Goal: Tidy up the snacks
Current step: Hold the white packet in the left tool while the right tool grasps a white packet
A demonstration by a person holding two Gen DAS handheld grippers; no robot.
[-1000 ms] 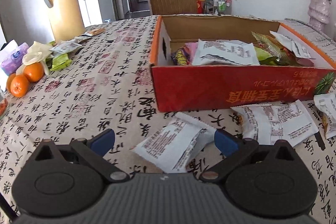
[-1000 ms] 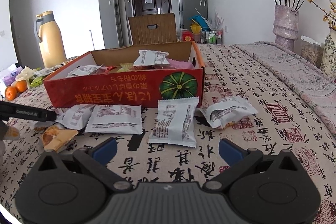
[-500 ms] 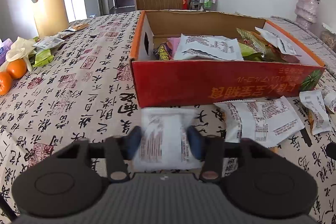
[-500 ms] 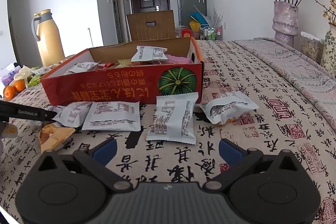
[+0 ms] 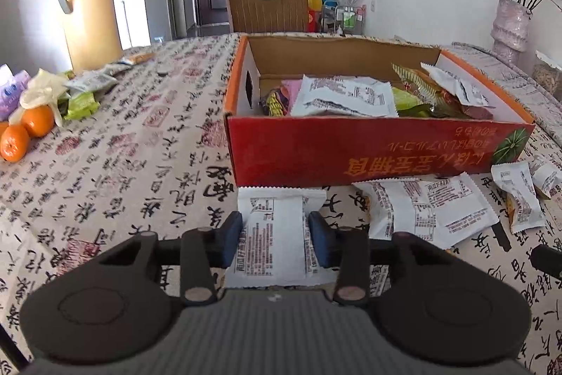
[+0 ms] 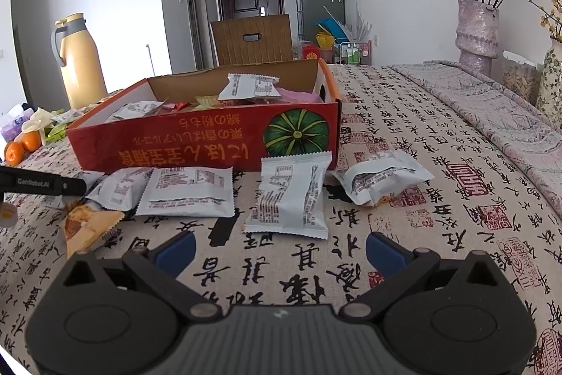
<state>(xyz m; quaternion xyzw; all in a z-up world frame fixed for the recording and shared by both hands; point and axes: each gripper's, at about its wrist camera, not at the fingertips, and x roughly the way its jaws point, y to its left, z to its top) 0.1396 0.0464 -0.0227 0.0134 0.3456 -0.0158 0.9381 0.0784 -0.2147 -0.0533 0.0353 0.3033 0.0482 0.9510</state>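
Left wrist view: left gripper (image 5: 275, 234) clamped on a white packet (image 5: 272, 239), blue pads pressing both its long sides; jaws have just been closing onto it. Packet lies just in front of the red box (image 5: 351, 150), its far edge near the box wall. Box holds mixed snacks, a white pack (image 5: 346, 95) on top. More white packets (image 5: 428, 208) on the cloth (image 5: 140, 136) to the right, near the box. Far left: oranges (image 5: 24, 136), a yellow jug (image 5: 89, 9).

Right wrist view: right gripper (image 6: 279, 250) jaws wide, nothing between them, above the cloth. Just ahead lies a white packet (image 6: 289, 195); another (image 6: 383, 176) to its right, two flat ones (image 6: 186, 187) to its left, all in front of the box (image 6: 196, 146). An orange-faced packet (image 6: 89, 224) lies at left. Left gripper's black finger (image 6: 42, 183) enters from the left edge.
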